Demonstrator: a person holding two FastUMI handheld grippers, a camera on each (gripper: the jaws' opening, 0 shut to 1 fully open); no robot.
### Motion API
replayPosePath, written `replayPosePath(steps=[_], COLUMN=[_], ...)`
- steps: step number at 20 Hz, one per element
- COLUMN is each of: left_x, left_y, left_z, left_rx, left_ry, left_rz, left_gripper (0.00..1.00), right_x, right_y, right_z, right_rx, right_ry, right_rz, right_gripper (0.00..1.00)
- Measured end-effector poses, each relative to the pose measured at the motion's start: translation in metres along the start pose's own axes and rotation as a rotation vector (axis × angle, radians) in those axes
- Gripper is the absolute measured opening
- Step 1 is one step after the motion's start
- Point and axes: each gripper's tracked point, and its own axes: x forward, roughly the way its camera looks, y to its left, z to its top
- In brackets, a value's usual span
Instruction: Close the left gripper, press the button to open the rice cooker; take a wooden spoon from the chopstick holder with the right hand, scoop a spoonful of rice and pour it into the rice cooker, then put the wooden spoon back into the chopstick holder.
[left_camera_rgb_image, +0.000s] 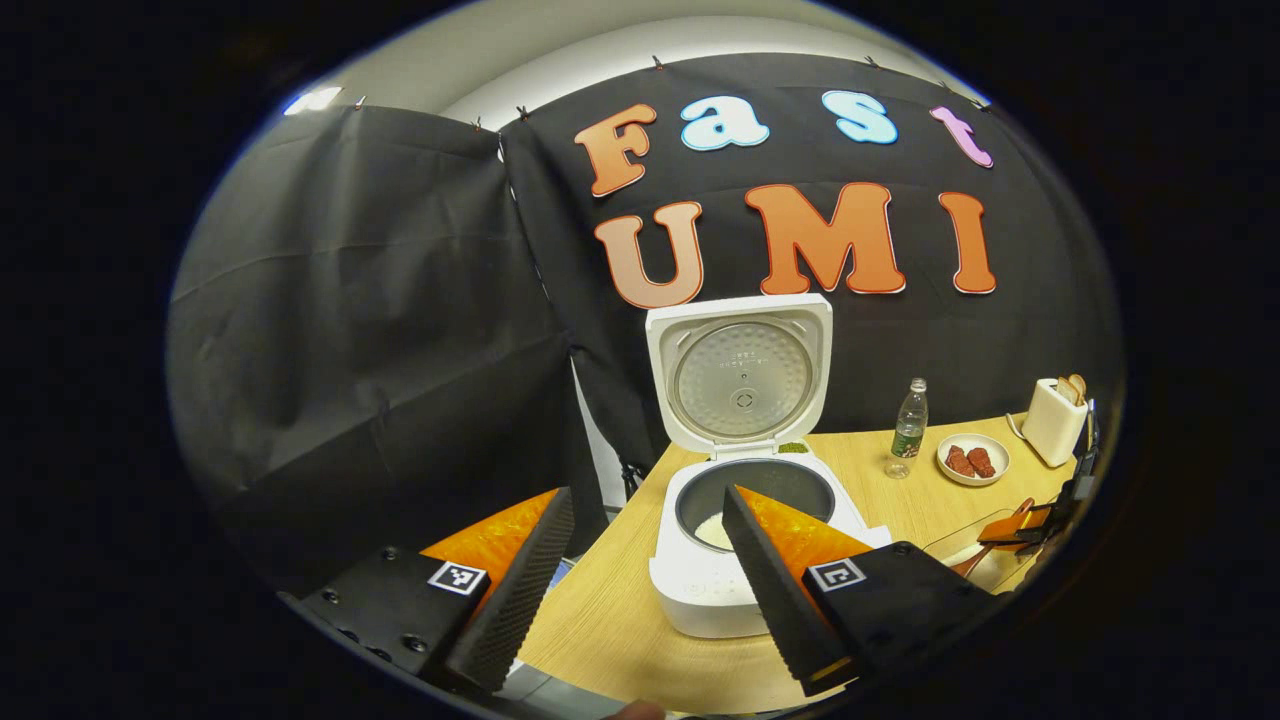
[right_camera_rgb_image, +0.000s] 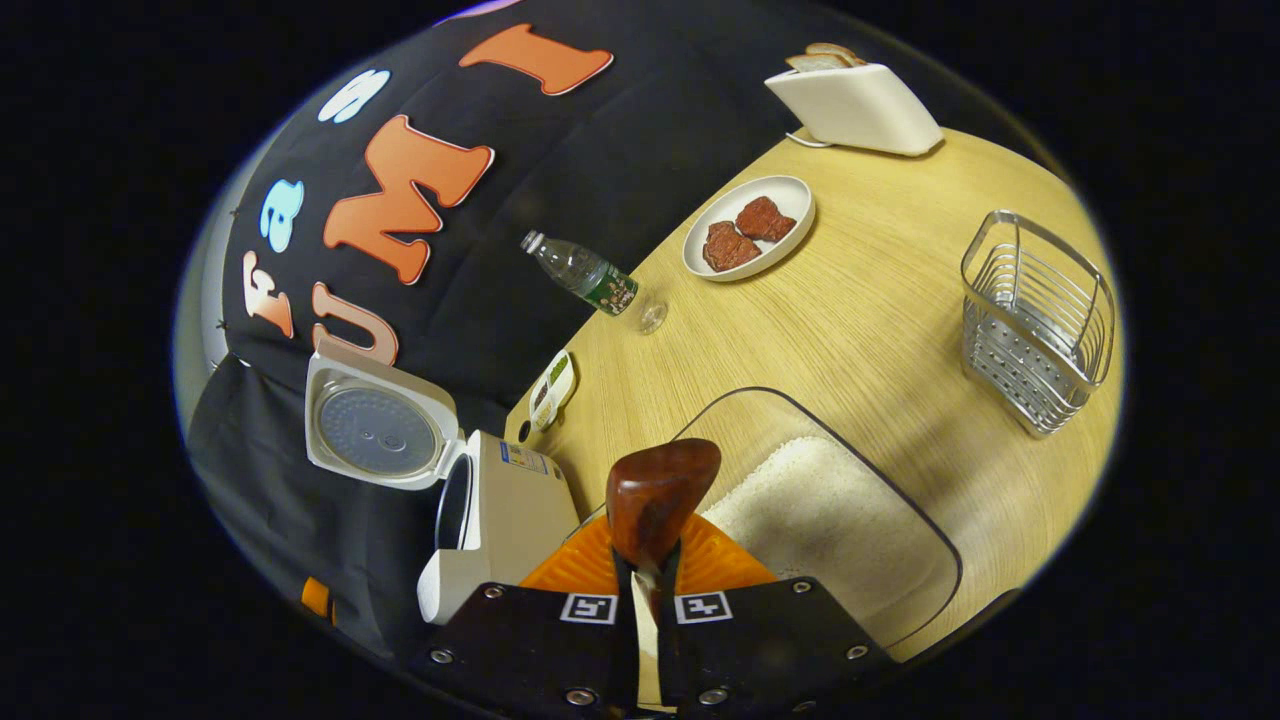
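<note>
Rice cooker (left_camera_rgb_image: 745, 500) sits on the wooden table (left_camera_rgb_image: 620, 620) with its lid (left_camera_rgb_image: 740, 372) swung fully up; some rice already lies in the dark inner pot (left_camera_rgb_image: 755, 490). Left gripper (left_camera_rgb_image: 640, 590) hangs in front of it with fingers spread wide, nothing between them. Right gripper (right_camera_rgb_image: 648, 585) is clamped on the wooden spoon (right_camera_rgb_image: 660, 495); the spoon bowl pokes out ahead of the fingers, over the near edge of the clear rice tray (right_camera_rgb_image: 905, 505). From the right gripper view I can't tell if the spoon carries rice, since only its rounded back shows. Cooker is to the left of the tray in that view, wire chopstick holder (right_camera_rgb_image: 1040, 320) far right, well apart from both.

Risks, as I judge them: if loaded, the spoon has to cross bare table between tray and cooker, so any tilt spills grains. The grip is on a thin handle, so the spoon could roll in the fingers. A low swing could clip the pot rim. Bottle (right_camera_rgb_image: 590, 280) and plate (right_camera_rgb_image: 790, 200) sit farther back, likely out of the path.
</note>
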Motion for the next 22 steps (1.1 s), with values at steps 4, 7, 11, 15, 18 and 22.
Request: replayPosePath(steps=[4,7,11,15,18,22], left_x=[-0.001,0.000,0.003,0.005,0.006,0.004], left_y=[-0.006,-0.011,-0.020,-0.033,-0.040,-0.046], left_z=[0.002,0.002,0.004,0.008,0.013,0.019], left_rx=[0.007,0.011,0.010,0.003,-0.013,-0.042], left_ry=[-0.001,0.001,0.000,-0.010,-0.026,-0.048], left_rz=[-0.001,-0.005,-0.011,-0.027,-0.032,-0.033], left_gripper=[1.00,1.00,0.96,1.00,0.96,1.00], right_x=[0.004,0.004,-0.006,-0.019,-0.031,-0.042], right_y=[-0.005,-0.007,-0.006,-0.010,-0.007,0.012], right_z=[-0.005,0.000,0.018,0.046,0.065,0.085], right_rx=[0.111,0.186,0.265,0.352,0.441,0.528], right_ry=[0.053,0.061,0.048,0.021,0.009,0.007], right_rz=[0.057,0.105,0.164,0.214,0.265,0.325], right_gripper=[0.07,0.07,0.07,0.07,0.07,0.07])
